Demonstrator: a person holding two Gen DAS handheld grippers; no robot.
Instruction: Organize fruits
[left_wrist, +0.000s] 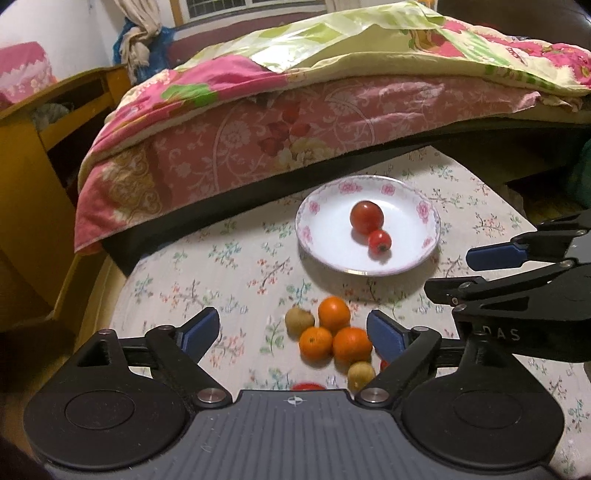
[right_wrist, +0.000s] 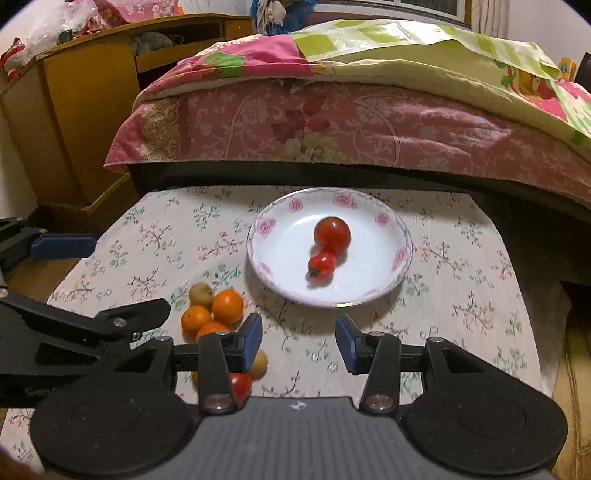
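Two handheld grippers hang over a flower-print tablecloth (right_wrist: 461, 258) where loose fruit waits to be sorted. Nearest the cameras, the left gripper (left_wrist: 293, 332) stands spread wide and empty above a tight cluster of three oranges (left_wrist: 334, 338) and two small brownish-green fruits (left_wrist: 298, 320), with a red tomato (left_wrist: 307, 386) half hidden at its base; the right gripper (right_wrist: 299, 341) holds its pads partly apart with nothing between them, only bare cloth below. The oranges look firm, rounded and light, likely to roll if nudged, so a hold across the widest part from either side seems safest; the one farthest from its neighbours offers most room for the pads. The tomato looks thin-skinned and smooth, calling for a gentler squeeze. Farther off, a white plate (right_wrist: 280, 258) with a pink floral rim already carries a large tomato (right_wrist: 331, 233) touching a smaller one (right_wrist: 321, 266). Beyond the table lies a bed (right_wrist: 369, 122) under a pink quilt
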